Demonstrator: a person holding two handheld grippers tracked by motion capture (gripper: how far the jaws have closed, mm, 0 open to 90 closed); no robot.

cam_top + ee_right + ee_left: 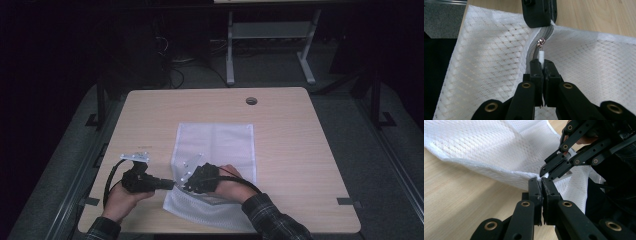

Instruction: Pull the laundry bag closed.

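Grippers clamp unlabelled mesh bag [215, 145]: left gripper [541, 180] on its edge, right gripper [541, 62] on zipper pull [541, 56].

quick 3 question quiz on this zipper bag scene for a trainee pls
1. What does the right gripper pinch?
2. True or false: the left gripper is shut on the edge of the white mesh bag.
3. What does the bag lie on: A) a metal tray, B) the wooden table, C) the floor?

Key
1. The white zipper pull tab, just below the metal slider.
2. True.
3. B.
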